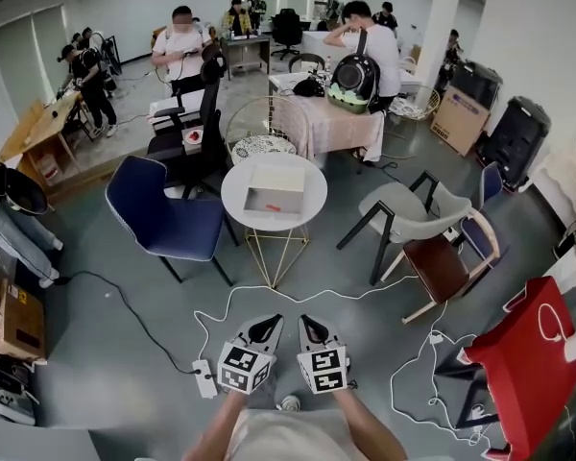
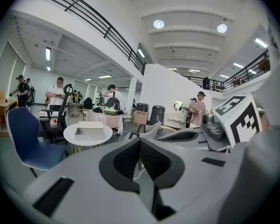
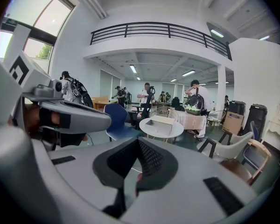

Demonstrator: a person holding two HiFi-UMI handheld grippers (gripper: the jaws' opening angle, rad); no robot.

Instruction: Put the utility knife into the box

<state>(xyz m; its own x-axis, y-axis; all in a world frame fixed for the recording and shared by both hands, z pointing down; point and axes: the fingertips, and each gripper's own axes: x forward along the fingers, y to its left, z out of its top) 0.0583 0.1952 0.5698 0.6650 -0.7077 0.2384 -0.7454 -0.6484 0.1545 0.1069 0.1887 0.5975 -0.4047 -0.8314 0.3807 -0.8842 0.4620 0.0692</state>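
Head view is showing us standing well apart from the round white table [image 1: 232, 200], where the open white box [image 1: 278, 176] is sitting. A small red-orange thing [image 1: 274, 206] is lying inside that box. We are taking it for the utility knife, though it is too small to be sure.

If that is the knife, we are judging the placing as done. The sound course is then to hold both tools low and clear of the table, so nothing is nudging the box. If it is not, we are needing to walk in past the blue chair [image 1: 163, 209] and the cables on the floor [image 1: 125, 305], and to part one pair of jaws before reaching.

We are holding the left gripper [image 1: 272, 321] and the right gripper [image 1: 307, 321] side by side, near our body and pointing toward the table. Left gripper view is showing its black pads [image 2: 126, 158] pressed together with nothing between them. Right gripper view is showing the same: pads [image 3: 151, 157] clenched, holding and touching nothing.
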